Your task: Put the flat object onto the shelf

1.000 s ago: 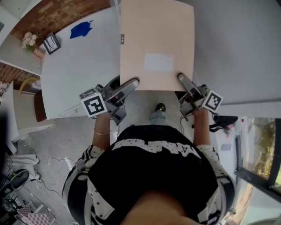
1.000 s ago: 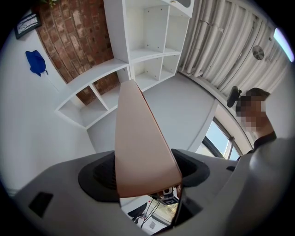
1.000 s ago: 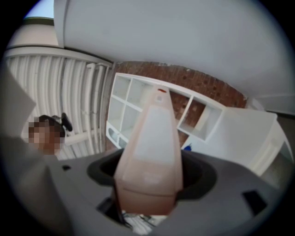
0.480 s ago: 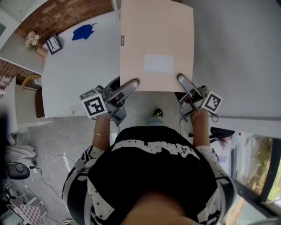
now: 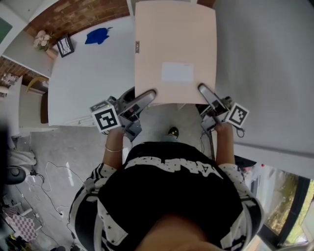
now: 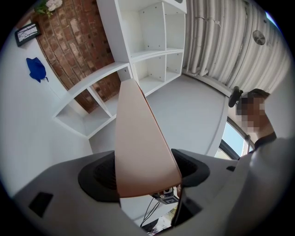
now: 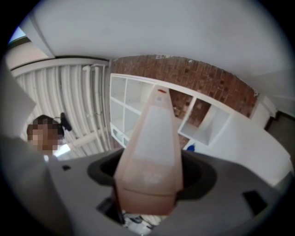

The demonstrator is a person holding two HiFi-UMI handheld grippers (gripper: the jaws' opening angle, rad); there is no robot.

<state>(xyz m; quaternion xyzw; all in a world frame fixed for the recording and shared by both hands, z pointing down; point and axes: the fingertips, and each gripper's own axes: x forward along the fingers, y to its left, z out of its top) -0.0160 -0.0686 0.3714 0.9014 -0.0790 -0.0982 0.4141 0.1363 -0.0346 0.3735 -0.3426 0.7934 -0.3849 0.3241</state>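
Observation:
A large flat tan box (image 5: 175,51) with a white label is held out in front of me, in the air, by both grippers. My left gripper (image 5: 148,93) is shut on the box's near left corner, and my right gripper (image 5: 202,89) is shut on its near right corner. In the left gripper view the flat box (image 6: 138,143) runs away between the jaws toward a white shelf unit (image 6: 152,50) with open compartments. In the right gripper view the flat box (image 7: 152,143) points at the same white shelf unit (image 7: 138,103) against a brick wall.
A white table (image 5: 88,73) lies at the left with a blue item (image 5: 97,35) and a small framed picture (image 5: 65,46) on it. A brick wall (image 5: 73,14) runs at the far left. A person (image 6: 258,115) stands at the right in the left gripper view.
The room below has shifted slightly in the head view as I move; the box and both grippers keep the same hold.

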